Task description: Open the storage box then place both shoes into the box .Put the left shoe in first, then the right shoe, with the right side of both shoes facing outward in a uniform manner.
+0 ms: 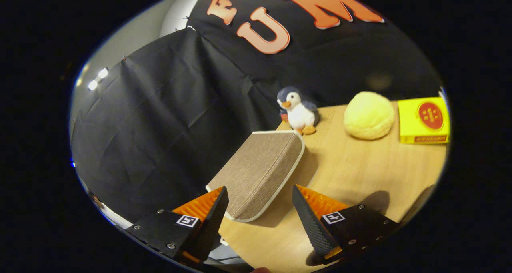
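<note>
Gripper view, tilted. My gripper (pixel 260 207) hangs over the near part of the wooden table (pixel 360 173) with its jaws spread wide and holding nothing; both fingers are clear of every object. Between and just ahead of them I see the storage box (pixel 258 173), a flat case of brown woven fabric with pale piping, lid closed, lying along the table's left edge with its near corner reaching between the fingers. Beyond it, at the far left corner, a plush penguin (pixel 298 111) stands upright. Along the far edge I note a yellow fuzzy ball (pixel 369 115) and, just beside it, a yellow carton (pixel 424 120).
</note>
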A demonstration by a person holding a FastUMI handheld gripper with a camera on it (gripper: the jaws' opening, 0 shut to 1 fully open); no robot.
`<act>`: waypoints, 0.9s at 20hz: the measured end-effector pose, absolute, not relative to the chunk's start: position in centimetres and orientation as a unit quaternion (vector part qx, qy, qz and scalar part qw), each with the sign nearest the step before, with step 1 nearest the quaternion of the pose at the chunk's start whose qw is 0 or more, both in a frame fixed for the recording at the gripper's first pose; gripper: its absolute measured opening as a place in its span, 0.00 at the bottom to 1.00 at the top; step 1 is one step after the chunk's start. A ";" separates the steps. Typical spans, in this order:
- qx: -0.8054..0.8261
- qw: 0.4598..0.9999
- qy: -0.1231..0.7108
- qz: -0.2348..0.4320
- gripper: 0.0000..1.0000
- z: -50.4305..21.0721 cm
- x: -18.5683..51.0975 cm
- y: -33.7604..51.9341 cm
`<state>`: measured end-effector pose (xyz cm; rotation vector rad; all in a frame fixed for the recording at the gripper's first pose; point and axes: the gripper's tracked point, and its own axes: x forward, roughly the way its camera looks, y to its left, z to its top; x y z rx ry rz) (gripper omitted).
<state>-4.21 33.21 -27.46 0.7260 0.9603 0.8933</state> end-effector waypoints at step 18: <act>0.558 0.527 0.485 0.419 0.94 -32.0 -6.8 39.8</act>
